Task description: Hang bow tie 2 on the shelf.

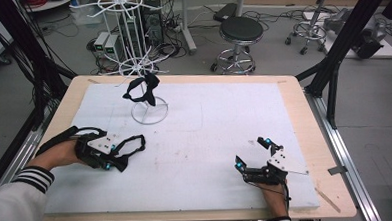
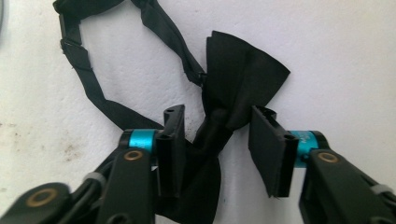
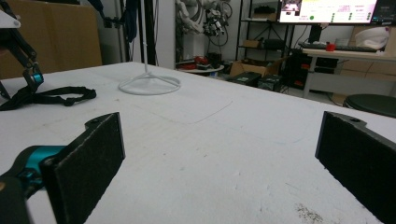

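Your left gripper (image 2: 215, 149), lower centre of frame: jaws part-open, straddling black bow tie (image 2: 233, 93) on white mat (image 2: 327, 56); one pad touching fabric, other clear. Your right gripper (image 3: 219, 163): jaws wide apart, holding nothing.

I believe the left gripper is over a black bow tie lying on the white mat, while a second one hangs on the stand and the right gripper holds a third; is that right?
Not quite: the right gripper holds nothing, its jaws open over the bare white mat in the right gripper view. The left gripper, black bow tie, second one and stand are as you say.
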{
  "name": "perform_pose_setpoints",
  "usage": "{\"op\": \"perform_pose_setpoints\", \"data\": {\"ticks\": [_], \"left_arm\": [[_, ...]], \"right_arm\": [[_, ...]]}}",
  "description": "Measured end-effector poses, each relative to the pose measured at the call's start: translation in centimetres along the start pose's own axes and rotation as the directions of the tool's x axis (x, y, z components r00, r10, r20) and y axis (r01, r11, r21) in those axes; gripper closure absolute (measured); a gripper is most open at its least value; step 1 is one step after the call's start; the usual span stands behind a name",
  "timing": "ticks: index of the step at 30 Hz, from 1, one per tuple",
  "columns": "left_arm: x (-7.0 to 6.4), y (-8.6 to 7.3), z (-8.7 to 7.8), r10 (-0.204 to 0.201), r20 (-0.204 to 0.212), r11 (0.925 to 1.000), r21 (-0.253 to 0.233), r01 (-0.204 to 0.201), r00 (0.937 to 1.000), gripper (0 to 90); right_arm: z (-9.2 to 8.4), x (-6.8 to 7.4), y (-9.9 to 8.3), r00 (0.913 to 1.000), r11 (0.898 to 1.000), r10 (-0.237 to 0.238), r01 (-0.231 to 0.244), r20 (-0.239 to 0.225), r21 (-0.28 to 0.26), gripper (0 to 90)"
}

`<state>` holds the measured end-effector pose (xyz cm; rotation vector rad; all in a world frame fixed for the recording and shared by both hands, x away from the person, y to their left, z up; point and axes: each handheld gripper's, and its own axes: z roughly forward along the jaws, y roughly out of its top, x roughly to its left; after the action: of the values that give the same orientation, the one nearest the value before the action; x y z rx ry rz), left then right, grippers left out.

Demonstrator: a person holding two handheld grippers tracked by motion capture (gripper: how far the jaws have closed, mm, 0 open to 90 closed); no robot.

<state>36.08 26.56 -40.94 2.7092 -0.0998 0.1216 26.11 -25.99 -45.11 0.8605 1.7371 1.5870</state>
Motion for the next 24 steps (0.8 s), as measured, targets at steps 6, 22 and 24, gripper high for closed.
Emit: {"op": "perform_pose_setpoints", "data": {"ticks": [6,22,24], "left_arm": [[0.2,0.0,0.0,-0.053,-0.018,0.9982,0.028,0.053,0.9984,76.0],[-0.1,0.2,-0.6,-0.132,-0.022,0.9906,-0.037,0.132,0.991,76.8],[-0.2,0.2,-1.1,-0.153,-0.03,0.9852,-0.083,0.15,0.9878,76.8]], "right_arm": [[0.0,0.0,0.0,1.0,1.0,0.001,-0.001,0.004,0.0,0.6],[0.0,0.1,0.0,1.0,1.0,-0.004,0.004,0.004,0.005,0.7],[0.0,0.1,0.0,1.0,1.0,0.003,-0.003,0.001,0.008,0.6]]}}
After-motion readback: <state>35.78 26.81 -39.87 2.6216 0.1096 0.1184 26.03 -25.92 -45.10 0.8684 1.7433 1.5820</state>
